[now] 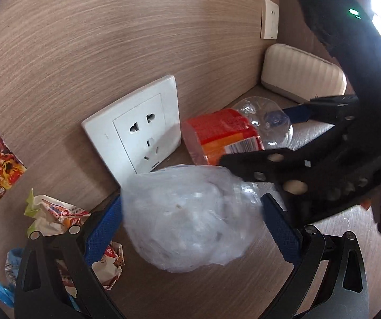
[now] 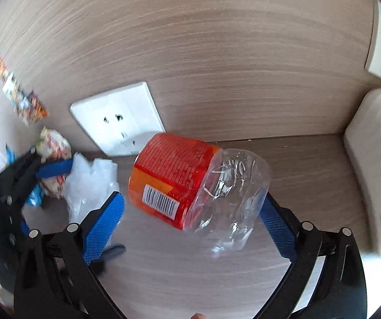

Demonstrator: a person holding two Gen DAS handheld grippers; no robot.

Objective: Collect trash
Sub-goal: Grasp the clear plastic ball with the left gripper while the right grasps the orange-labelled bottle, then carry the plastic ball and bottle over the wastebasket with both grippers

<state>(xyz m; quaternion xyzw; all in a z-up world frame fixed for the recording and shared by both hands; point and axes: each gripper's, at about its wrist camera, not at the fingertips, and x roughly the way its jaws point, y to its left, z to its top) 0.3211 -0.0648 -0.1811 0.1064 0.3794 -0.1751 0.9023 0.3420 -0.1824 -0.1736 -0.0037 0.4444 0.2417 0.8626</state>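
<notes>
Between the right gripper's [image 2: 190, 212] spread, unclenched fingers lies the bottle [image 2: 190, 183], long axis slanting across the gap, while the left gripper [image 1: 190, 223] brackets a plastic bag [image 1: 187, 218], grip uncertain.

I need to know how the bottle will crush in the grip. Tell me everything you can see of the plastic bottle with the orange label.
The plastic bottle is clear, thin-walled and looks empty, with creases catching light in its bare part. A red-orange label with a barcode wraps the other part. It lies on its side on the wooden surface, near the white wall socket. It sits between the open fingers of the right gripper; contact with the pads cannot be told. No cap is visible.
</notes>
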